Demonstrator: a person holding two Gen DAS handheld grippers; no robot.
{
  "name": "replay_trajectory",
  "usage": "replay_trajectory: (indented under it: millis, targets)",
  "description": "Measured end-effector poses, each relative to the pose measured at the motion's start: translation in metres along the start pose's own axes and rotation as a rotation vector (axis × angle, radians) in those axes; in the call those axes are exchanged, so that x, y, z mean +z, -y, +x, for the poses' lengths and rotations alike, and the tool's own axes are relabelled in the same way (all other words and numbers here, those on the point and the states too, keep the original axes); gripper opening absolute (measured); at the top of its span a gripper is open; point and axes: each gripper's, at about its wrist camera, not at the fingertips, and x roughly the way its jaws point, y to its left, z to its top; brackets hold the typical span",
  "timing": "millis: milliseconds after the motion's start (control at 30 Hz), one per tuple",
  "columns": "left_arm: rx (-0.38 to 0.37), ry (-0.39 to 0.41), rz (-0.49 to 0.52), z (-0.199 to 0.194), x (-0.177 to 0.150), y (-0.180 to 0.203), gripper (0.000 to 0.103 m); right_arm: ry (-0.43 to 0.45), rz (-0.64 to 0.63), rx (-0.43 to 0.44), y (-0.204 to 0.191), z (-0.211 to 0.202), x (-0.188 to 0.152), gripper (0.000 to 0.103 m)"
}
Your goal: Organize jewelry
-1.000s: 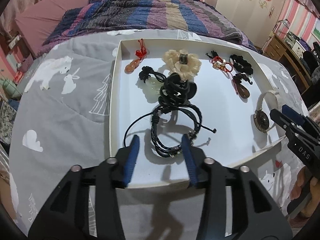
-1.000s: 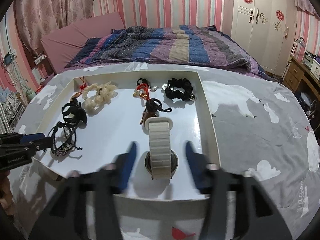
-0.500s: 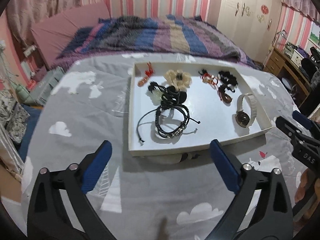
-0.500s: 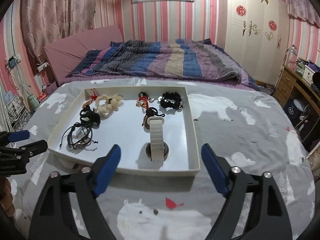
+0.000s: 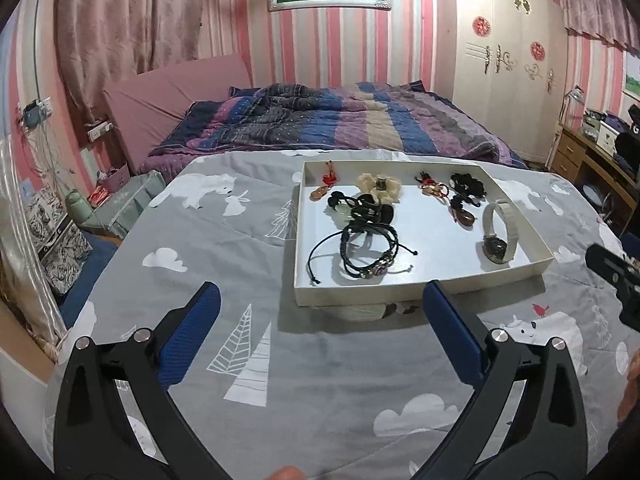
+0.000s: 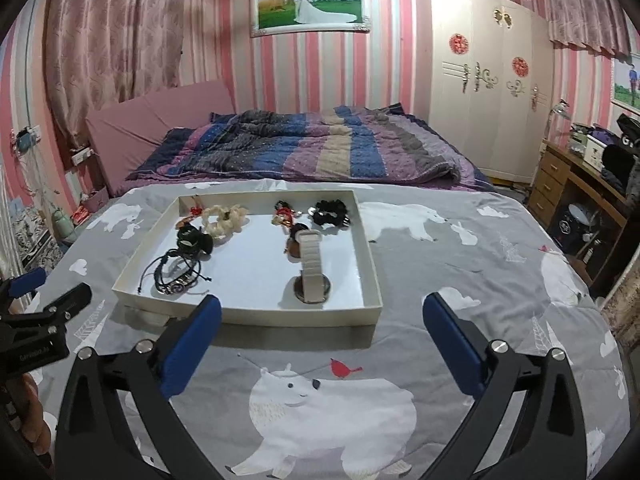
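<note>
A shallow white tray (image 5: 400, 300) (image 6: 248, 312) lies on the grey bear-print bedspread. In it are black braided bracelets (image 5: 368, 256) (image 6: 176, 276), a watch with a white strap (image 5: 500, 232) (image 6: 310, 268), a cream scrunchie (image 5: 380, 186), a black scrunchie (image 6: 330, 212), a black hair clip (image 5: 372, 210) and a red-knot pendant (image 5: 324, 186). My left gripper (image 5: 320, 292) hangs open and empty, short of the tray's near wall. My right gripper (image 6: 322, 304) is also back from the tray, its jaws opening with nothing between them.
A striped quilt (image 6: 304, 148) is bunched at the far half of the bed below a pink headboard. A white wardrobe (image 6: 492, 92) and a wooden desk (image 6: 572, 184) stand to the right. Bags and a bottle sit beside the bed on the left (image 5: 76, 216).
Both grippers drew back and up from the tray while their jaws spread wide. The bracelets and the watch, earlier between the fingers, stay lying in the tray.
</note>
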Motion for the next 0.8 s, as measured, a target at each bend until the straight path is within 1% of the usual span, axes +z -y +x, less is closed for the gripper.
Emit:
replay_trajectory:
  millis: [67, 200, 333, 400, 633, 800]
  targets:
    - [0.006, -0.001, -0.014, 0.001, -0.001, -0.005, 0.100, -0.007, -0.001, -0.013, 0.001, 0.001, -0.004, 0.101]
    - [0.027, -0.030, -0.043, 0.005, -0.006, -0.014, 0.100, -0.032, -0.019, -0.025, -0.003, 0.006, -0.012, 0.101]
    - [0.058, -0.057, -0.047, 0.010, -0.010, -0.017, 0.100, -0.038, -0.025, -0.022, -0.005, 0.006, -0.015, 0.101]
    - [0.053, -0.071, -0.046, 0.012, -0.012, -0.017, 0.100, -0.042, -0.028, -0.031, -0.006, 0.006, -0.017, 0.101]
    - [0.047, -0.080, -0.002, 0.004, -0.018, -0.005, 0.100, -0.060, -0.015, -0.012, -0.007, 0.006, -0.026, 0.101]
    - [0.036, -0.053, 0.035, -0.007, -0.024, 0.006, 0.100, -0.027, 0.011, -0.011, -0.003, -0.002, -0.027, 0.101]
